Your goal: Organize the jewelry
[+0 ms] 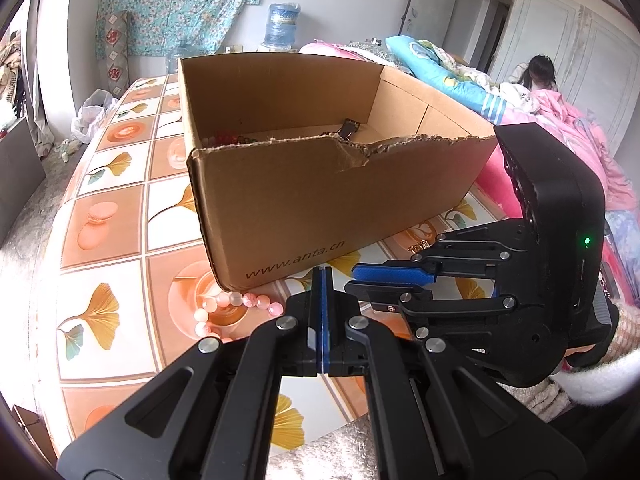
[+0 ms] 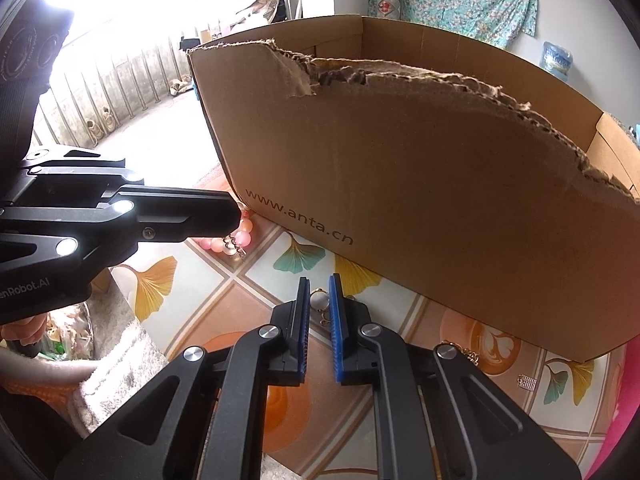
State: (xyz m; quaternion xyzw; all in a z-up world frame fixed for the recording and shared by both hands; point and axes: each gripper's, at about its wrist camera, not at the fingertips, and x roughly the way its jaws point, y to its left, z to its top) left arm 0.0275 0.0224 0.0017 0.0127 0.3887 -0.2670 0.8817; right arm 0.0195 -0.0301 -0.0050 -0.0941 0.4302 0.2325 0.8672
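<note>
Pick-up stage, by judgement: loose jewelry on the patterned table (image 2: 256,280) gathered toward the cardboard box (image 2: 420,184). Right gripper (image 2: 319,300) nearly together around a small gold-rimmed ring (image 2: 320,301), contact not confirmed. Left gripper (image 1: 322,280) fully together, empty, beside a pink bead bracelet (image 1: 228,308). Next: firm pinch, lift, clearing torn rim.
</note>
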